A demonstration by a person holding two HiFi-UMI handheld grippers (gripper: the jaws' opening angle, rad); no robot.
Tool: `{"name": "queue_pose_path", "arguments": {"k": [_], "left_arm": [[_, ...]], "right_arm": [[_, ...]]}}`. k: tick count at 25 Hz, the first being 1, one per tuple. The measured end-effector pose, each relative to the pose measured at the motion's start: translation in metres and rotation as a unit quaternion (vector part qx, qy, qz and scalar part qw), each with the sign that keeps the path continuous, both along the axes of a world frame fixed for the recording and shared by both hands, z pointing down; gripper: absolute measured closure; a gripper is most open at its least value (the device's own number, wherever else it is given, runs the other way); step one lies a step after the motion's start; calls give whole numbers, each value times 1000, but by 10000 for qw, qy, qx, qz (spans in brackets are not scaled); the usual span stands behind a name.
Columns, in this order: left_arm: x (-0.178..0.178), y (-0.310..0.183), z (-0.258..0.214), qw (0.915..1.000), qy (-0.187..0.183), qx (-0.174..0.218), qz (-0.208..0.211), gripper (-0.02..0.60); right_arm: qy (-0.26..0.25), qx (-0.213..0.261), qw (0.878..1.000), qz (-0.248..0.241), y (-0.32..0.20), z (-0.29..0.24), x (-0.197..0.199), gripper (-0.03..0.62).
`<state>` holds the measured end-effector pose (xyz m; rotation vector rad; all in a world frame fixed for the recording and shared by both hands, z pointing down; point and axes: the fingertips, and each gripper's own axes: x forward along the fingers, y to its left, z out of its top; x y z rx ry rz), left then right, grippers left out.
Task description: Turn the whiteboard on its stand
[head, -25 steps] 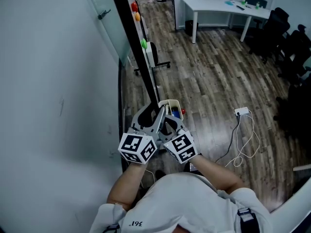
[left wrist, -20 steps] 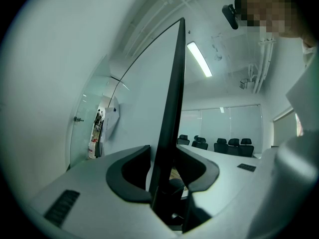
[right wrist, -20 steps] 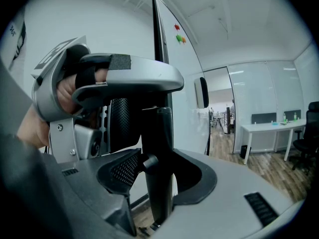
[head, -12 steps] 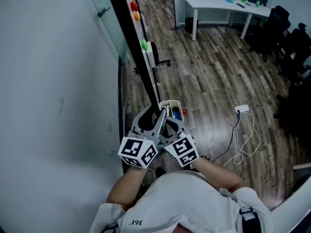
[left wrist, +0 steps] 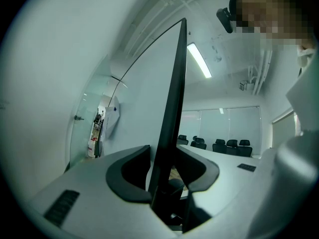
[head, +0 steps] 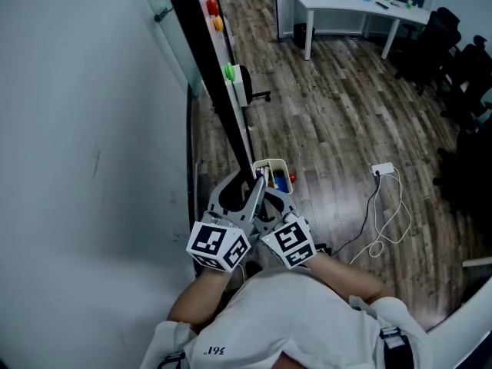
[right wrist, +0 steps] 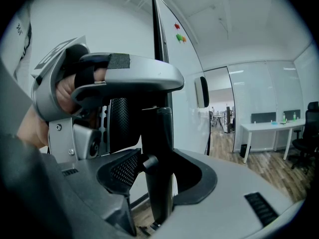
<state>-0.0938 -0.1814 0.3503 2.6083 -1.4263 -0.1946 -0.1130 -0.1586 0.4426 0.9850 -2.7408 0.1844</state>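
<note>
The left tongs (left wrist: 168, 173) and the right tongs (right wrist: 158, 176) are each clamped on the black edge of the whiteboard (head: 202, 48), side by side, jaws set wide.

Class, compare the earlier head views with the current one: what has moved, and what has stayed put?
The left hand-held gripper and right hand-held gripper have drawn slightly towards the person, and the whiteboard has swung a little: its dark edge now leans further left at the top. Nothing was let go; both stay clamped on that edge. Desk and cable unchanged.
</note>
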Motion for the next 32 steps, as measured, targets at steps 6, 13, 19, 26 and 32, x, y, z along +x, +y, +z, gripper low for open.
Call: {"name": "queue_pose_path", "arguments": {"k": [6,13,19,26,32], "left_arm": [[1,6,-2,10000,13,-5,-6,428],[2,10,-3,10000,64,-9,-74,428],[6,12,-3,10000,18,9,20,428],[7,16,-2,10000,-11,78,27,426],[10,15,-1,9999,-5,98,50,426]], "right_arm": [[20,-2,10000,-17,6,-2,1,385],[29,0,10000,-23,9,-3,4,385],[44,9,10000,-37,12,-3,5,384],[71,46,9999,-57,15,-2,6,382],[98,48,9999,-60,14,0,9,382]]}}
